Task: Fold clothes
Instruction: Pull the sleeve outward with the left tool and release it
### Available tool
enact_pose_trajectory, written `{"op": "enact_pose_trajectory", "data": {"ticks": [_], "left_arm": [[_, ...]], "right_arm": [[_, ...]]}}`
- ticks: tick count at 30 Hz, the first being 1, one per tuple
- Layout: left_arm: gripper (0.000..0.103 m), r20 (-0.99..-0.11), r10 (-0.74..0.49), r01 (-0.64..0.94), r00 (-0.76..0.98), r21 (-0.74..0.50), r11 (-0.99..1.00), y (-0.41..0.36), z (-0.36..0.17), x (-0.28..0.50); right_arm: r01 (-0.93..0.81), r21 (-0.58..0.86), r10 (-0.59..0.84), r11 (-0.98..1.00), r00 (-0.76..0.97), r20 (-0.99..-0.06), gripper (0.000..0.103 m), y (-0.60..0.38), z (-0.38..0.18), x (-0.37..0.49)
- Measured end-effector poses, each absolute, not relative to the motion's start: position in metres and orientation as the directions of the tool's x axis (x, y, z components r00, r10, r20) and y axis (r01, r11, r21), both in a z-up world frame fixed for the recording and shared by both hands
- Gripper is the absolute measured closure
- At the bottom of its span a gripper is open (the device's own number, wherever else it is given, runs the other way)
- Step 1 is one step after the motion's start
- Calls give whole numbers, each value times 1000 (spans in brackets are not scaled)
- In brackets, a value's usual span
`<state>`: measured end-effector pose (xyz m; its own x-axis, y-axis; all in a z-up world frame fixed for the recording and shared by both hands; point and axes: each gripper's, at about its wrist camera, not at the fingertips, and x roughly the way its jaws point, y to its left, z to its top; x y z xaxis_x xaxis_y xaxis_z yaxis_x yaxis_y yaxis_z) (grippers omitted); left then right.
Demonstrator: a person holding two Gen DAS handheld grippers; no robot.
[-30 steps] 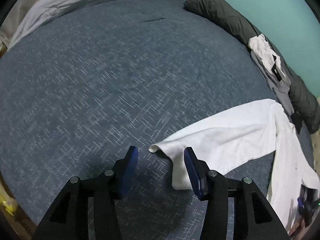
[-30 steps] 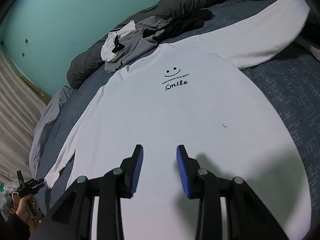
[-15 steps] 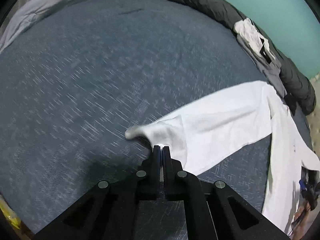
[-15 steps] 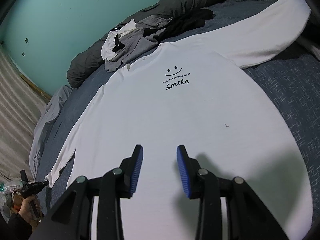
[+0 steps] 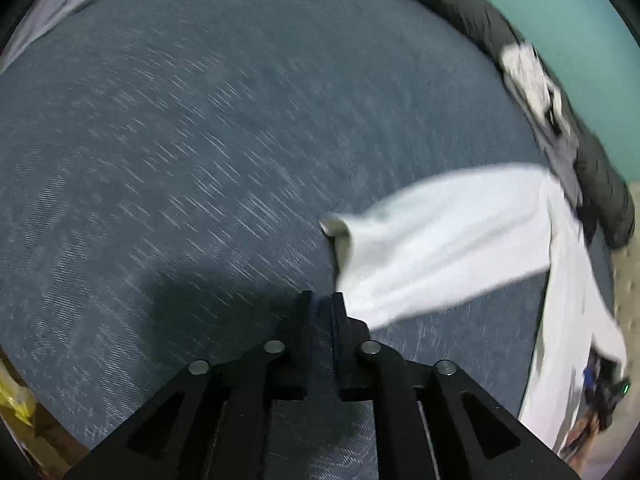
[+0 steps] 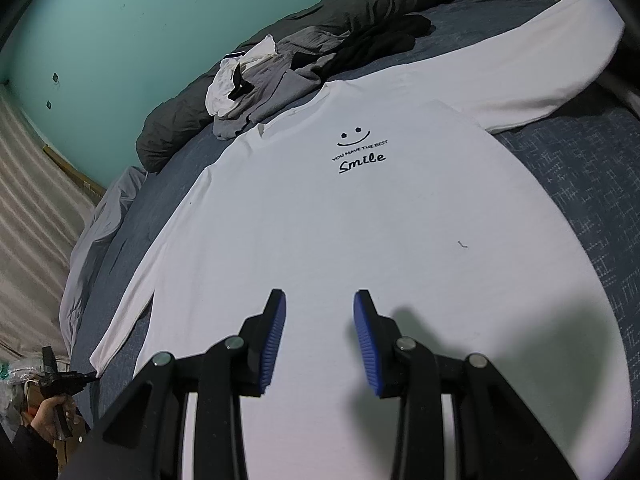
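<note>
A: On the bed (image 6: 580,168), white long-sleeved shirt (image 6: 360,220) spread flat, print up, both sleeves out. No fold made yet.

B: Left claw (image 5: 322,308)?

A: Pinched the cuff (image 5: 340,236) half a second back; now opening, nothing between, cuff just beside. Right claw (image 6: 320,336) parted, empty, unchanged over the hem.

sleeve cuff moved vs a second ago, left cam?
Yes. The cuff has shifted right, toward the dark duvet, and looks lifted; the left gripper is opening beside it.
</note>
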<state>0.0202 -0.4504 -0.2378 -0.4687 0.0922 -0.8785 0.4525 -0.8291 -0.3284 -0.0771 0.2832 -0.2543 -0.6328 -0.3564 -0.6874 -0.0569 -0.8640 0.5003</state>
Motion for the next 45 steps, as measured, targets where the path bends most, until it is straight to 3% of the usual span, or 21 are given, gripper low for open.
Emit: {"op": "enact_pose_trajectory", "data": {"ticks": [1, 3, 8, 10, 17, 18, 21, 22, 30, 45], "left_arm": [[74, -872, 72, 459, -485, -323, -828, -454, -234, 21], [64, -859, 52, 467, -509, -326, -822, -459, -229, 19], [62, -837, 78, 470, -541, -378, -798, -468, -231, 2], [54, -835, 78, 474, -545, -384, -793, -468, -233, -9], [55, -857, 121, 472, -501, -387, -792, -464, -258, -44], [59, -857, 126, 466, -499, -388, -795, -460, -258, -48], [89, -859, 142, 443, -492, -388, -808, -450, -259, -57], [90, -862, 141, 430, -487, -377, -821, -446, -257, -56], [100, -868, 132, 359, -478, -331, -873, -409, -257, -54], [101, -840, -73, 387, -537, -169, -907, -439, -203, -66]], "right_arm": [[-57, 500, -357, -864, -632, -688, 68, 283, -255, -77], [-54, 500, -359, -864, -630, -689, 68, 282, -255, -77], [-41, 490, -359, -871, -628, -690, 68, 277, -254, -77], [-41, 489, -358, -871, -628, -691, 68, 277, -254, -77], [-48, 484, -352, -874, -623, -698, 68, 279, -257, -78], [-48, 483, -352, -874, -622, -699, 68, 278, -258, -79], [-47, 481, -353, -875, -619, -702, 68, 277, -259, -80], [-46, 482, -354, -875, -617, -703, 68, 277, -259, -80], [-41, 488, -363, -872, -614, -701, 68, 274, -260, -79], [-43, 490, -362, -870, -619, -697, 68, 275, -259, -79]]}}
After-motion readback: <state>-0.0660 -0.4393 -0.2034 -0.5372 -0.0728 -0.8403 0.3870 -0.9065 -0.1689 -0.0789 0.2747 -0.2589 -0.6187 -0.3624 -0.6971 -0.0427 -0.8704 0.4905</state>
